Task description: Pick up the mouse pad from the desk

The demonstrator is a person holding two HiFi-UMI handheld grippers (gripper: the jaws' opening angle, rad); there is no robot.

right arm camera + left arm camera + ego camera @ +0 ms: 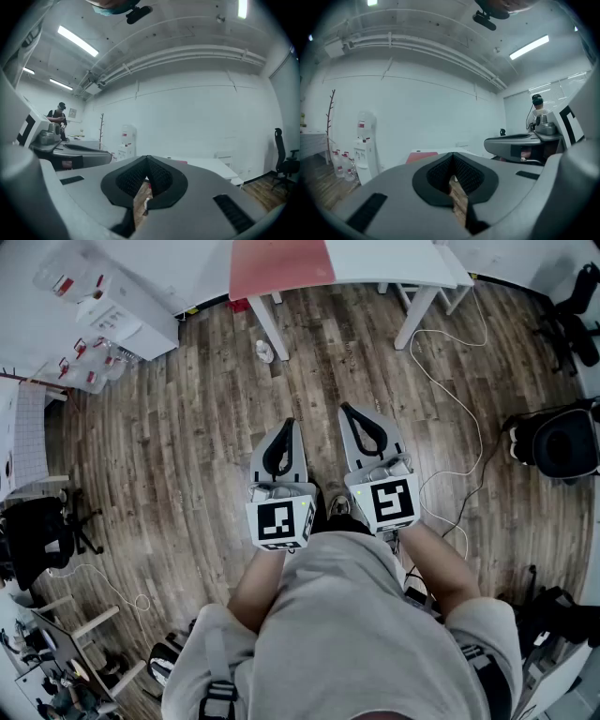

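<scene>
Your left tongs [286, 425] and right tongs [347, 411] were pressed together, empty; the mouse pad [281, 266] lay far beyond them on the worktop [394, 259].

Your left tool [287, 425] and right tool [346, 410] both have smooth, matt grey plastic shells. The pads [439, 174] set inside them are black, with a fine ribbed texture that looks rubbery. The marker cube [279, 523] on each tool carries matt black-and-white print. Below you, the floor [187, 427] is wood plank, brown-grey, with visible grain and only a dull sheen. Ahead, the desk [394, 259] has a smooth white top, and the mouse pad [281, 263] on it looks flat, matt red. Your shirt [347, 615] is soft grey cloth. The water dispenser [365, 140] is white plastic, slightly glossy.
</scene>
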